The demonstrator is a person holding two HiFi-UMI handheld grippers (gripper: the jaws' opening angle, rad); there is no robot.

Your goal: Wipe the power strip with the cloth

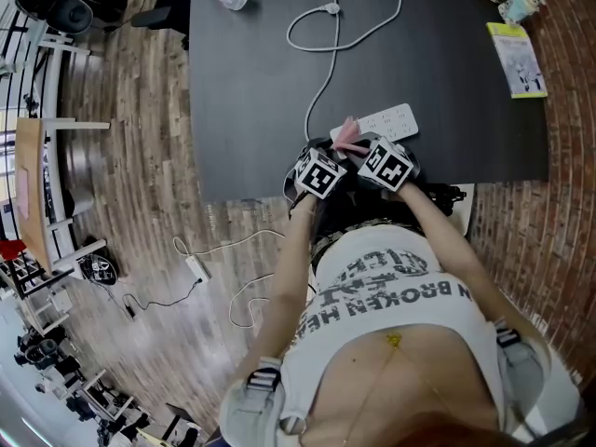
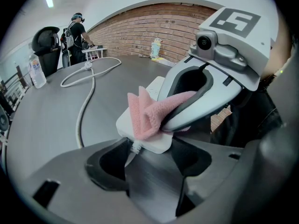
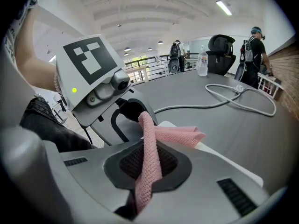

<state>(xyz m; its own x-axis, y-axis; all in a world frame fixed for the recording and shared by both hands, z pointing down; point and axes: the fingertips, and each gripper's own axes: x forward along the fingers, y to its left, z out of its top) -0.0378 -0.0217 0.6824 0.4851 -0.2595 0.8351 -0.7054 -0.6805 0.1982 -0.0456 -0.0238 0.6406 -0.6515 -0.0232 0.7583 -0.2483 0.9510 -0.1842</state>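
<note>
Right gripper (image 3: 148, 152) is pinched tight on the pink cloth (image 2: 147, 113). One strip of the fabric runs through its jaws, and the rest is bunched just past its tips.

Left gripper (image 2: 149, 155) has its jaws spread and nothing clamped between them. They bracket the cable end of the white power strip (image 1: 391, 121), which sits right at their mouth. I can't tell whether the tips actually press on its sides.

The two grippers are side by side and nearly touching, the right one coming in across the front of the left one's tips. The cloth rests on top of the strip's near end, directly ahead of the left jaws. The rest of the strip runs away from both grippers across the dark table (image 1: 251, 91). The cable (image 2: 86, 106) leaves between the left jaws and curls off to that gripper's left.

Step looks like the start of the wipe, with the cloth on the first bit and most of the strip not yet covered.

To do it well:
- Keep the right grip firm.
- Tip it down so more of the cloth lies flat on the strip, not just the folded ridge.
- Drag straight away from the left gripper along the strip's length.
- The left one should brace the near end, since the strip looks light and will likely slide under the push.
- Watch the cable loop, as a tug there would twist the strip.
</note>
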